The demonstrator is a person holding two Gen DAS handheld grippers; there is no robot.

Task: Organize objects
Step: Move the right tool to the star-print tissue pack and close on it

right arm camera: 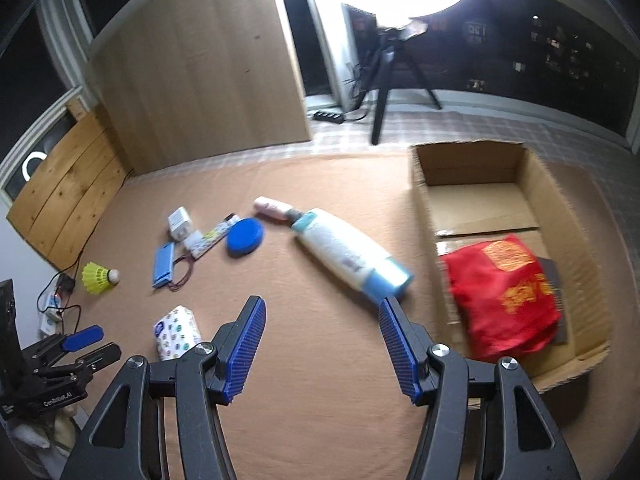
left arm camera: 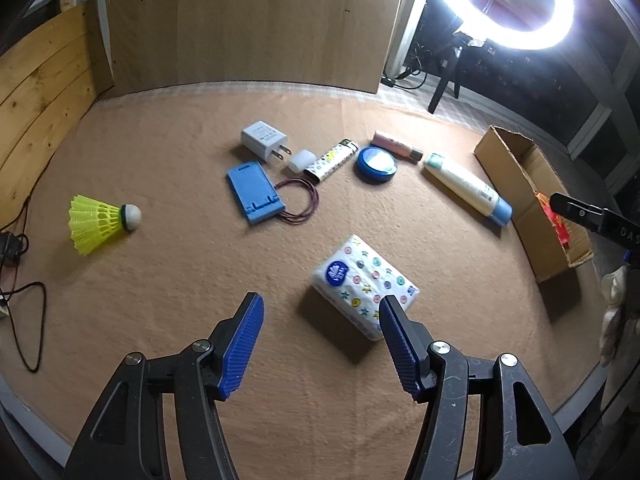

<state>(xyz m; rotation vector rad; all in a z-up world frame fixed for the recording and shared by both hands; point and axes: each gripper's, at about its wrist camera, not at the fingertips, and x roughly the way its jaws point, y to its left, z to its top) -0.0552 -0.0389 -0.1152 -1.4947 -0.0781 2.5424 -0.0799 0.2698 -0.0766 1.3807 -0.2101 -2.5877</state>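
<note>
Both claws, left gripper (left arm camera: 321, 345) and right gripper (right arm camera: 322, 347), hung spread and empty; beside the box (right arm camera: 570, 216), the bottle (right arm camera: 348, 254) lay ready to roll from a careless pinch.

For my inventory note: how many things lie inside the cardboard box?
2: a red bag at the box's near end, and a dark flat item beneath it. More may be hidden.

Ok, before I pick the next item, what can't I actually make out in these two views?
- Under the red bag in the cardboard box: a dark flat thing, mostly covered.
- Bottle label: motion-blurred in the right wrist view.
- Tissue pack: near corner hidden behind the left gripper finger.
- Charger print: too small.
</note>
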